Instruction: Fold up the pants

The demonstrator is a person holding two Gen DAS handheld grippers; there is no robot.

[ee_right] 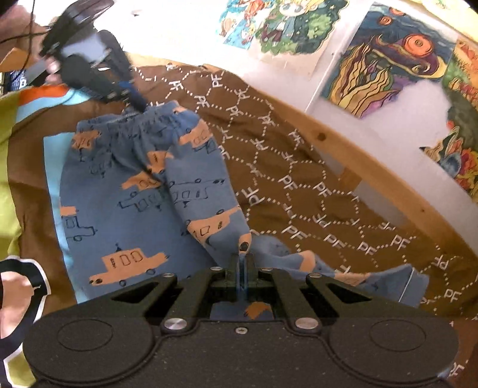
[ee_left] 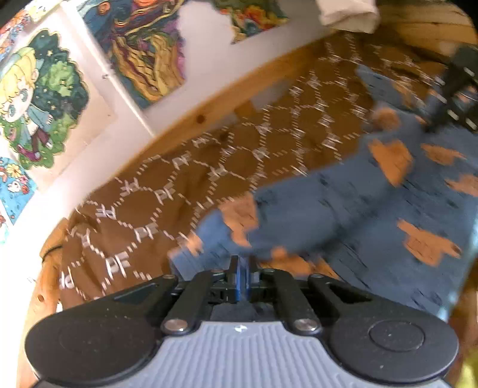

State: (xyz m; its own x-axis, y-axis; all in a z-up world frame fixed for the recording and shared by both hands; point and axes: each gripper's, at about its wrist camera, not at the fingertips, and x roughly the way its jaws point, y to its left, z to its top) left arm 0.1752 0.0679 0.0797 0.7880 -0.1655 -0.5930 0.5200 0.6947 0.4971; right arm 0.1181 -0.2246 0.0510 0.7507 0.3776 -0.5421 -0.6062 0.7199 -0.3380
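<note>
Blue pants printed with orange vehicles lie on a brown patterned blanket, one leg drawn across the other. My right gripper is shut on the pants near the end of that upper leg. My left gripper pinches the elastic waistband at the far end. In the blurred left wrist view, the left gripper has blue fabric clamped between its jaws, and the pants stretch away to the right. The right gripper shows at that view's upper right edge, its jaws unclear there.
A wooden bed rail runs along the white wall with colourful posters. A light blue cloth lies under the pants and a yellow-green cloth at the left. A person's sleeve is at lower left. White fabric hangs above.
</note>
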